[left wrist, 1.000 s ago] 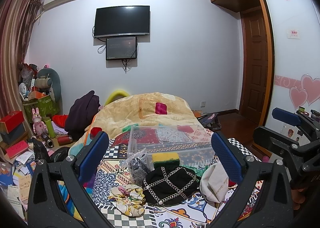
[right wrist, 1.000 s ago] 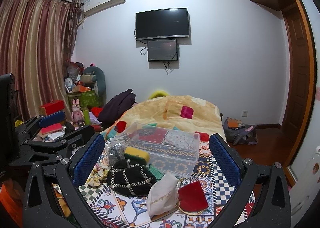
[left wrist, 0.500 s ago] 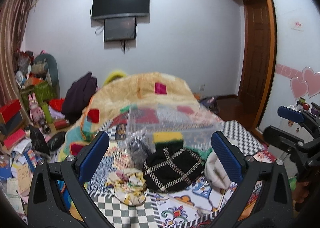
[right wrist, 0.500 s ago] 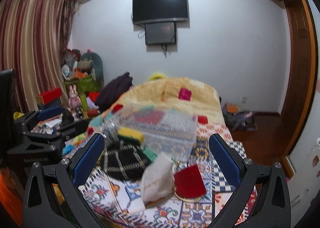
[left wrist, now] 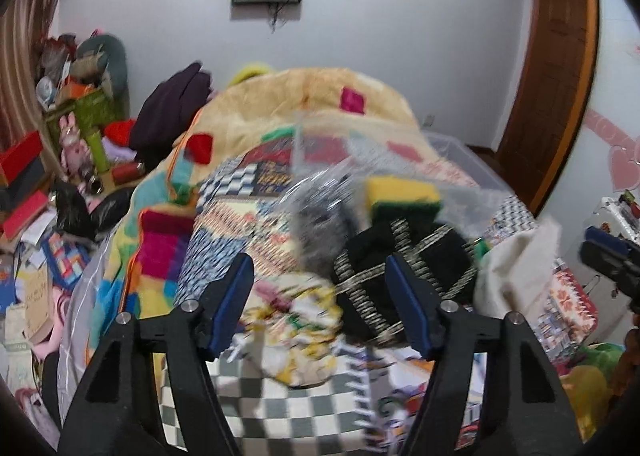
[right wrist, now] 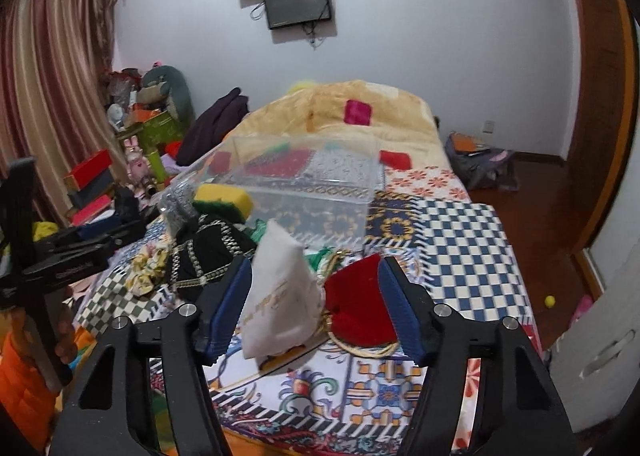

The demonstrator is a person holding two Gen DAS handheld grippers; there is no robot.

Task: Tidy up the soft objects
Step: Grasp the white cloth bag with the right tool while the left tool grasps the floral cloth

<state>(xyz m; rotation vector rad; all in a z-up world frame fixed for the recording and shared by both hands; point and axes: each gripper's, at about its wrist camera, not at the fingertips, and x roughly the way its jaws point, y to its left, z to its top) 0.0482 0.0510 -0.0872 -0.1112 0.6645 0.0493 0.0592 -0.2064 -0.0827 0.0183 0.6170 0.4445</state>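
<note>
Altogether six soft things lie at frame centre on the patterned bedspread [right wrist: 460, 240]: one white cloth pouch [right wrist: 280, 292], one red velvet pouch [right wrist: 356, 304], one black chain-trimmed bag [right wrist: 208, 252], one floral scrunchie [left wrist: 296, 320], one yellow-green sponge [right wrist: 224, 198], one clear packet of grey fabric [left wrist: 320, 224]. Behind stands one clear plastic box [right wrist: 312, 184]. Both pouches show between the right gripper [right wrist: 316, 304] jaws, unpinched; the scrunchie between the left gripper [left wrist: 320, 308] jaws. Both pairs have just been closing, yet stand apart.
</note>
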